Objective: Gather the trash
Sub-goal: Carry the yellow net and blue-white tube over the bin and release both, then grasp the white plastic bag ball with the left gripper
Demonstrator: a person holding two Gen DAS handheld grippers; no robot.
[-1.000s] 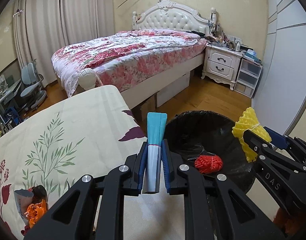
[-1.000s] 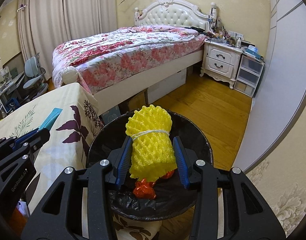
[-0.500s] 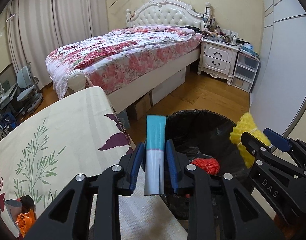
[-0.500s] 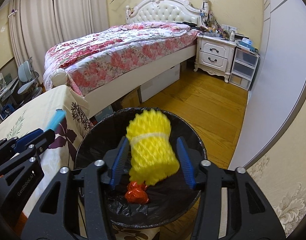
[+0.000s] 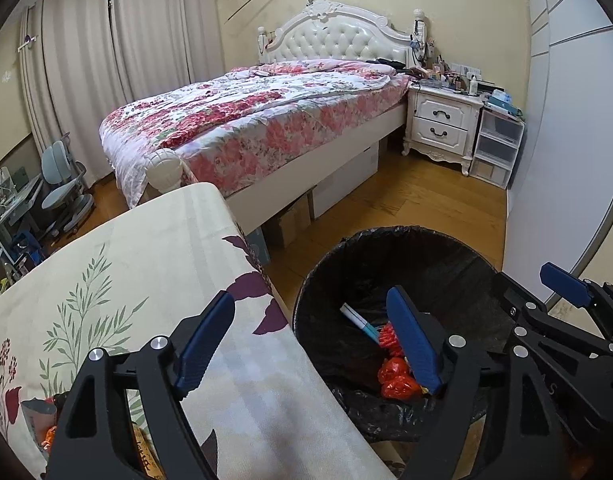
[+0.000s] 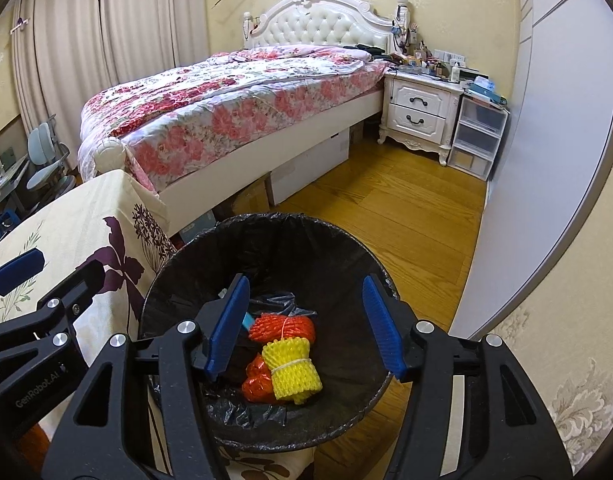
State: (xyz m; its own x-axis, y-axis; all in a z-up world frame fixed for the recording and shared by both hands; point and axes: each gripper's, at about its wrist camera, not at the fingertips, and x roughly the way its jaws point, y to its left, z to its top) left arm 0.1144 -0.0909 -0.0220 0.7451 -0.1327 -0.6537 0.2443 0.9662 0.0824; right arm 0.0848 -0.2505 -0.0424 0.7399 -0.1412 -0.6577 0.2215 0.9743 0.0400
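Note:
A bin lined with a black bag (image 5: 406, 240) (image 6: 266, 220) stands on the floor beside the cloth-covered table (image 5: 126, 264). Inside lie a yellow foam net (image 6: 292, 372), an orange-red net (image 6: 284, 328) (image 5: 388, 336), red crumpled wrap (image 6: 256, 380) and a blue-and-white wrapper (image 5: 360, 322). My left gripper (image 5: 310, 296) hovers over the table edge and bin rim, jaws opening, nothing between them. My right gripper (image 6: 305, 280) hangs over the bin, jaws opening and empty. Each gripper shows in the other's view: the right gripper (image 5: 534, 288) and the left gripper (image 6: 52, 270).
More scraps, a wrapper with something orange (image 5: 38, 420), lie on the table at the lower left. Beyond are a bed with a floral quilt (image 5: 266, 120), a white nightstand (image 5: 442, 128), plastic drawers (image 5: 498, 148), wooden floor (image 6: 406, 208) and a desk chair (image 5: 62, 192).
Both grippers opened. The blue-and-white wrapper left the left jaws and the yellow foam net left the right jaws; both now lie in the bin.

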